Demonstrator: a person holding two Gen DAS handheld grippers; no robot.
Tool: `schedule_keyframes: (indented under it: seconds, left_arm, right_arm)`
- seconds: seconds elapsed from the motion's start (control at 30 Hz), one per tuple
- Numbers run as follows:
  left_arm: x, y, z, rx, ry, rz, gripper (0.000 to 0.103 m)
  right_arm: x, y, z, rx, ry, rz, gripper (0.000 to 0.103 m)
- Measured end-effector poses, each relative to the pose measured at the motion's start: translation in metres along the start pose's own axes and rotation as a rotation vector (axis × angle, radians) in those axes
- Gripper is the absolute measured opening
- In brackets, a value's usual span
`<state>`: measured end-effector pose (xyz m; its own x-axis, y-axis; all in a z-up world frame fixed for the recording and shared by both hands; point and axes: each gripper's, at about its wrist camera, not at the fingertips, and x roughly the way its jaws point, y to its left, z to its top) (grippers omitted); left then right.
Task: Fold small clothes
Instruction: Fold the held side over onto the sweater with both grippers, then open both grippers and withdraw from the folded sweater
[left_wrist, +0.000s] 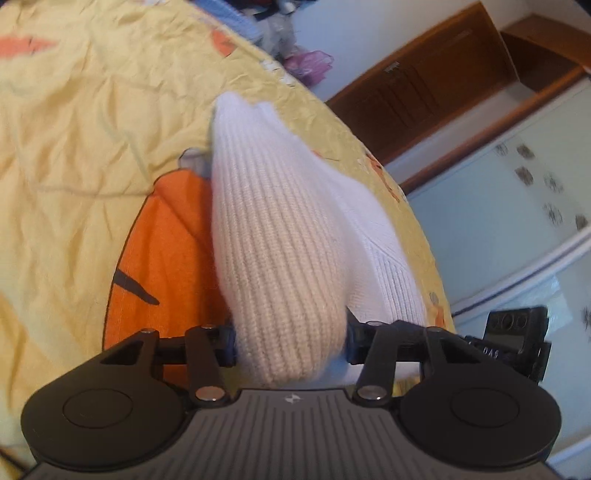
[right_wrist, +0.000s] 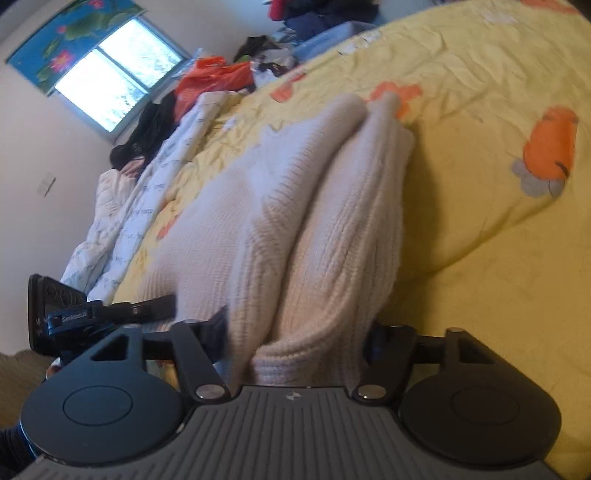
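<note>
Left wrist view: your left gripper (left_wrist: 291, 343) and right gripper (right_wrist: 295, 343) both pinch the white knit garment (left_wrist: 280, 229), running toward twelve o'clock.

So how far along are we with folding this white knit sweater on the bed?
Partly done: the white knit sweater is already doubled into thick layers on the yellow bedspread. In hand: the left gripper and right gripper each pinch a bunched edge. Left: lay it down, square the final fold, release.

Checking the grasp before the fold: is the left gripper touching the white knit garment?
Touching. The left wrist view shows the left gripper shut on the white knit garment, bunched fabric pressed against both fingers.
</note>
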<state>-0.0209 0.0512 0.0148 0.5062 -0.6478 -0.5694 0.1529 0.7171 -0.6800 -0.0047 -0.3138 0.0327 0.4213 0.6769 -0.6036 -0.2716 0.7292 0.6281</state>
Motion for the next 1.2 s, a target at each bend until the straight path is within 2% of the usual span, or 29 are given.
schedule_keyframes:
  seconds: [0.1,0.13,0.17,0.2,0.23,0.33,0.37,0.43,0.5,0.57,0.67,0.73,0.77,0.8,0.83,0.87,0.97,1.03,1.07,1.1,1.17,1.2]
  left_arm:
    - [0.001,-0.006,-0.011,0.069,0.036,0.051,0.050]
    - [0.007,-0.004,-0.016,0.096,0.035,0.084,0.052]
    - [0.009,0.000,-0.020,0.088,0.021,0.083,0.058]
    - [0.008,0.002,-0.021,0.068,0.014,0.076,0.061]
    - [0.004,0.002,-0.019,0.056,0.015,0.077,0.063]
    - [-0.024,-0.008,-0.018,0.107,-0.013,0.114,0.066]
    - [-0.036,-0.013,-0.018,0.155,-0.050,0.138,0.067]
    - [-0.058,-0.033,-0.017,0.286,-0.140,0.205,0.078]
    - [-0.063,-0.059,-0.016,0.424,-0.234,0.297,0.079]
    - [-0.050,-0.085,-0.016,0.566,-0.275,0.347,0.079]
    - [-0.011,-0.105,-0.016,0.673,-0.241,0.351,0.079]
    - [0.020,-0.109,-0.017,0.691,-0.163,0.358,0.079]
    - [0.034,-0.109,-0.017,0.691,-0.127,0.376,0.081]
    - [0.044,-0.109,-0.020,0.704,-0.130,0.416,0.088]
    - [0.050,-0.111,-0.022,0.714,-0.137,0.440,0.089]
    - [0.052,-0.112,-0.022,0.712,-0.133,0.442,0.089]
    - [0.058,-0.111,-0.018,0.678,-0.117,0.423,0.090]
    - [0.066,-0.111,-0.017,0.681,-0.114,0.410,0.091]
    - [0.070,-0.114,-0.018,0.685,-0.116,0.425,0.092]
    - [0.072,-0.115,-0.018,0.681,-0.115,0.433,0.094]
    - [0.073,-0.116,-0.020,0.674,-0.117,0.439,0.095]
    - [0.074,-0.115,-0.020,0.676,-0.117,0.439,0.095]
  right_arm:
    - [-0.018,0.008,-0.008,-0.052,0.010,0.011,0.060]
    - [-0.016,0.006,-0.013,-0.056,0.020,-0.007,0.060]
    - [-0.012,0.001,-0.018,-0.050,0.022,-0.016,0.059]
    - [-0.008,-0.006,-0.023,-0.032,0.010,-0.012,0.064]
    - [-0.008,-0.010,-0.025,-0.008,-0.010,-0.008,0.075]
    - [-0.019,-0.009,-0.017,0.034,-0.021,-0.024,0.080]
    - [-0.030,-0.007,-0.012,0.027,-0.056,-0.030,0.080]
    - [-0.054,-0.005,0.004,0.027,-0.160,-0.041,0.079]
    - [-0.067,-0.005,0.027,0.038,-0.248,-0.025,0.078]
    - [-0.061,-0.002,0.050,0.044,-0.250,0.011,0.078]
    - [-0.023,0.004,0.081,0.020,-0.179,-0.011,0.077]
    - [0.009,0.001,0.097,0.026,-0.114,-0.050,0.076]
    - [0.028,0.000,0.101,0.025,-0.070,-0.070,0.076]
    - [0.041,0.000,0.101,0.026,-0.050,-0.094,0.062]
    - [0.050,0.002,0.100,0.011,-0.045,-0.124,0.028]
    - [0.053,0.005,0.101,-0.029,-0.043,-0.158,0.017]
    - [0.033,0.008,0.102,-0.110,-0.115,-0.158,0.014]
    - [0.035,-0.022,0.105,-0.050,-0.104,-0.197,0.012]
    - [0.040,-0.044,0.103,0.020,-0.091,-0.192,0.018]
    - [0.040,-0.056,0.098,0.070,-0.117,-0.150,0.017]
    - [0.038,-0.052,0.091,0.073,-0.148,-0.144,0.022]
    - [0.037,-0.044,0.088,0.042,-0.158,-0.159,0.030]
